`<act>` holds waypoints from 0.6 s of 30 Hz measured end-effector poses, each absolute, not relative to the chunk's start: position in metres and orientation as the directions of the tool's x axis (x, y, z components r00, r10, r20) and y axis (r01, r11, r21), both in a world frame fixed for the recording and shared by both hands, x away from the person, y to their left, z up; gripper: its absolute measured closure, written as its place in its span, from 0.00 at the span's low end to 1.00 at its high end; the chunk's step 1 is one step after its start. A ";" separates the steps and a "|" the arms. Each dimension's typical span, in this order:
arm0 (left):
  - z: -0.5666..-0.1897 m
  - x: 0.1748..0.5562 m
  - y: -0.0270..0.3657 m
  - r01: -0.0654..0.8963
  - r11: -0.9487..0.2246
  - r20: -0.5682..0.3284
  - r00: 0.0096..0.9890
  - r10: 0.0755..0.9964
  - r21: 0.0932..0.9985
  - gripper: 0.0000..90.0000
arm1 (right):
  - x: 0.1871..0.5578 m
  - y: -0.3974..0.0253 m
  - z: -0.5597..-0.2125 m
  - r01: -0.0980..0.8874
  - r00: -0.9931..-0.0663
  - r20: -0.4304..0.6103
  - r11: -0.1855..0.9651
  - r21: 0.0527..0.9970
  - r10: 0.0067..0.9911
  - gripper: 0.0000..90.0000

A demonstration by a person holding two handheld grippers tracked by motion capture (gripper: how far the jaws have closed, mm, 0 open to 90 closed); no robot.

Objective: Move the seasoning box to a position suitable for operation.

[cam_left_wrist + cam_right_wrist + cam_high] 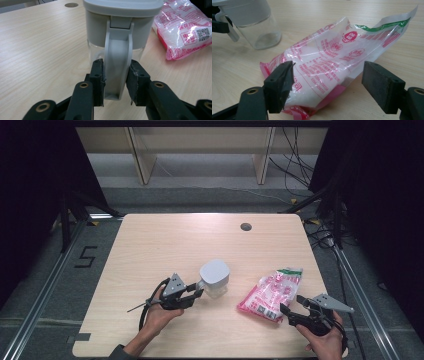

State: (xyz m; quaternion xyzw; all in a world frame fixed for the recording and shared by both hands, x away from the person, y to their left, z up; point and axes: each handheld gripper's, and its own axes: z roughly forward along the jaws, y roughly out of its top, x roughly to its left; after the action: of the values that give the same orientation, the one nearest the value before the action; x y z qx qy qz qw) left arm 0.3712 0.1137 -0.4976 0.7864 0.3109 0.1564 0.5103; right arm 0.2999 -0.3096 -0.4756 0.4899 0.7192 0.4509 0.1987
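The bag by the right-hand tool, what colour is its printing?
Pink-red print on the clear bag, with a green strip at one end; the right gripper view shows it best.

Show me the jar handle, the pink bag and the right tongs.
jar handle (117,65), left gripper view, mid strap.
pink bag (270,292), high view, its middle.
right tongs (328,87), right gripper view, between tips.

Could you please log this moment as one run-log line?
left tongs: shut on jar handle | right tongs: open, straddling bag | jar: upright
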 end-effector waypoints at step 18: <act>-0.500 0.410 0.128 0.302 -0.262 -0.036 0.713 0.700 0.917 0.80 | 0.300 -0.308 -0.477 0.525 -0.428 0.173 0.088 0.846 0.887 0.30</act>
State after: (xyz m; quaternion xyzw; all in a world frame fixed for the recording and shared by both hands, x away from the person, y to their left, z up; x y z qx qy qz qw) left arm 0.4097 0.1280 -0.5000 0.7703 0.3252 0.1936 0.5133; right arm 0.3003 -0.3077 -0.4770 0.4970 0.7107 0.4570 0.1979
